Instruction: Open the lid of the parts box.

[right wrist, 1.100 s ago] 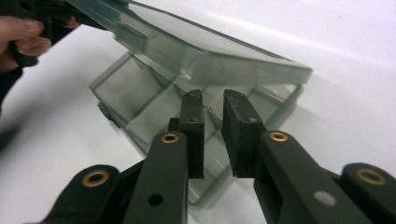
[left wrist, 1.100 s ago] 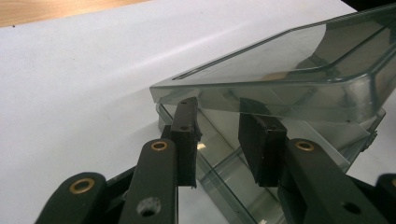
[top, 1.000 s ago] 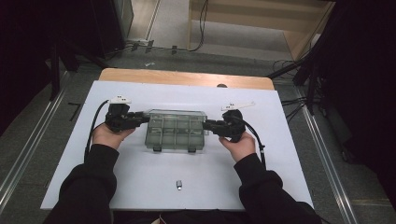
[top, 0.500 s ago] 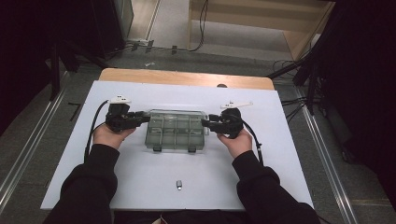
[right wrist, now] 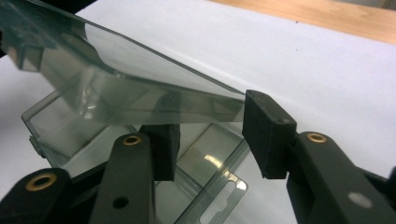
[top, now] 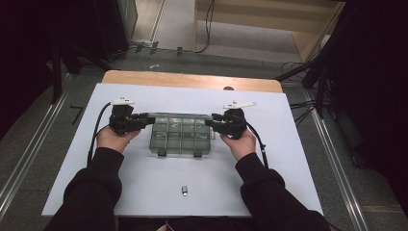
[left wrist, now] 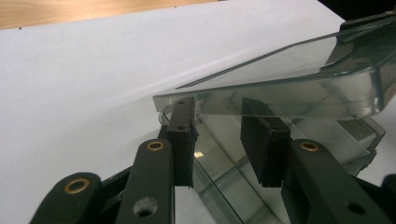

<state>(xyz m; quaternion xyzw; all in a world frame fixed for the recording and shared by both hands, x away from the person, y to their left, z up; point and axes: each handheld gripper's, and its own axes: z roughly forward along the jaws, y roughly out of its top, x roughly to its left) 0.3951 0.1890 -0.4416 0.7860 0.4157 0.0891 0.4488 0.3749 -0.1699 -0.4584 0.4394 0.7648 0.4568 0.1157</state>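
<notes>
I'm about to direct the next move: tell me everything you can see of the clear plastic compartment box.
The clear plastic compartment box lies mid-table on the white board. It looks like smoky transparent plastic, with a grid of compartments and two latch tabs on its near edge. Its lid is tilted partly up. The left gripper and the right gripper meet the lid's ends, pads astride its edges.

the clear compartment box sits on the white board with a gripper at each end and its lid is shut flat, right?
Not quite: the lid is lifted, tilted up off the clear compartment box, as the left gripper view shows. The rest holds: the box sits on the white board, with the left gripper and the right gripper at its ends.
</notes>
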